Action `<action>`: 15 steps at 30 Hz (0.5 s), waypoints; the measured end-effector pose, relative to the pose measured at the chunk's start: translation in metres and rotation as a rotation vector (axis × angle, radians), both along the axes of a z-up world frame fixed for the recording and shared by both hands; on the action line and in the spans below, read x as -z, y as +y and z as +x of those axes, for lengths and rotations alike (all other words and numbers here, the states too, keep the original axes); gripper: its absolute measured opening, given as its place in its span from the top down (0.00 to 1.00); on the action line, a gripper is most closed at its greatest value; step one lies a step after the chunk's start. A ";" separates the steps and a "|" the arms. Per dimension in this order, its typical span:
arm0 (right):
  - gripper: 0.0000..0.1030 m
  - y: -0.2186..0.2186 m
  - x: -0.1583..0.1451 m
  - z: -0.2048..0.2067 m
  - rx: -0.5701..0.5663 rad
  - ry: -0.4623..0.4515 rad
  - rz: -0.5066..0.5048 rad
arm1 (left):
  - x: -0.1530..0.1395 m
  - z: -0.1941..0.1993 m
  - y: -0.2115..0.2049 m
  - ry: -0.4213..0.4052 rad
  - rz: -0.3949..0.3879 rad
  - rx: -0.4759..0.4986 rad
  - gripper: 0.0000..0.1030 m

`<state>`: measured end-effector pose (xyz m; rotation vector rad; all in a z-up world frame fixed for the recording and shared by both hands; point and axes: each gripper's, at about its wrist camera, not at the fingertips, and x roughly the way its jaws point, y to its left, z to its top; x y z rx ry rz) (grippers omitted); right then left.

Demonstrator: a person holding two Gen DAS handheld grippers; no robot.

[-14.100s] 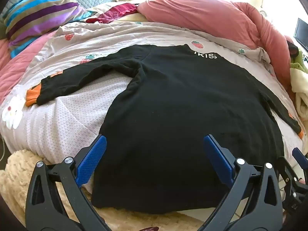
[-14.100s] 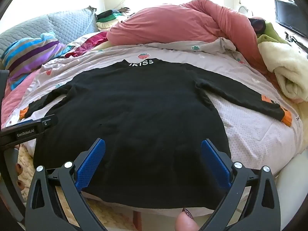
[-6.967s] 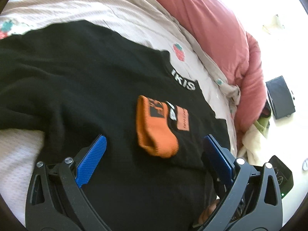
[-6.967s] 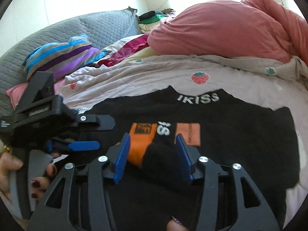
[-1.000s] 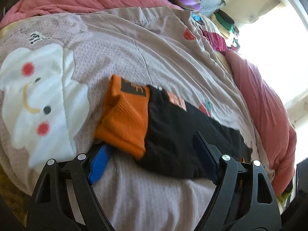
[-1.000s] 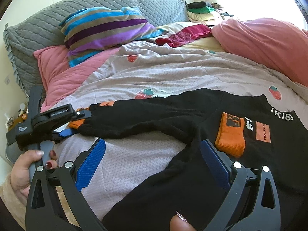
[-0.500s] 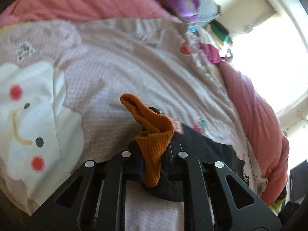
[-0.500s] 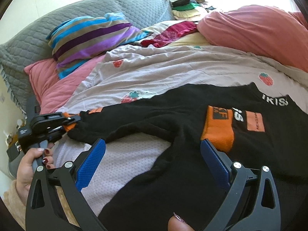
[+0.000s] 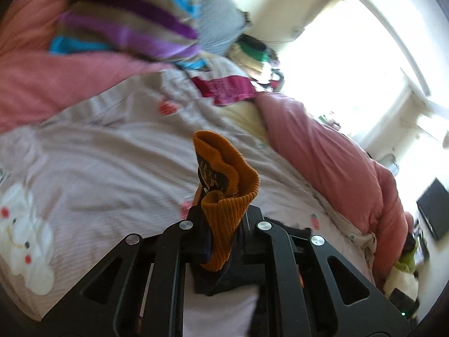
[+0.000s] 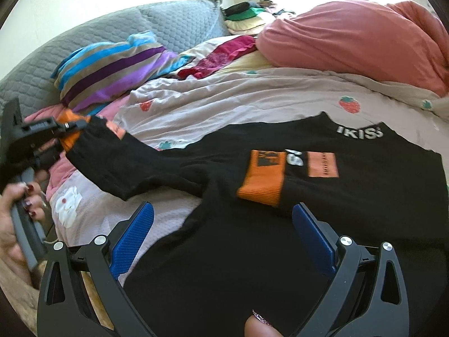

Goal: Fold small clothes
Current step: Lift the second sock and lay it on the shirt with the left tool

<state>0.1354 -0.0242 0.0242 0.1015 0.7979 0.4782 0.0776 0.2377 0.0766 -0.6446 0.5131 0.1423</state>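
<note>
Left tool (image 9: 221, 241) pinches the sweater's (image 10: 280, 252) orange cuff (image 9: 224, 196).

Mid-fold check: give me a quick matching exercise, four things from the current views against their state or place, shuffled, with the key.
Things:
1. left gripper
2. right gripper
3. folded sleeve's orange cuff
4. striped pillow

States or places:
A. lying flat on the black sweater's chest, below the white collar lettering
B. jaws wide apart over the sweater, holding nothing
C. against the grey quilted headboard
D. shut on the other sleeve's orange cuff, lifted off the bedspread

Pairs: 1-D, 2-B, 3-A, 4-C
</note>
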 end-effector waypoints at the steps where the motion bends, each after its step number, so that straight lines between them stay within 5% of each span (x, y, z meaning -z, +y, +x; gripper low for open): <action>1: 0.05 -0.005 0.000 0.000 0.009 0.001 0.002 | -0.007 0.005 -0.009 -0.010 0.012 0.022 0.94; 15: 0.05 -0.095 -0.012 -0.009 0.178 -0.027 0.044 | -0.040 0.067 -0.134 -0.037 0.124 0.285 0.94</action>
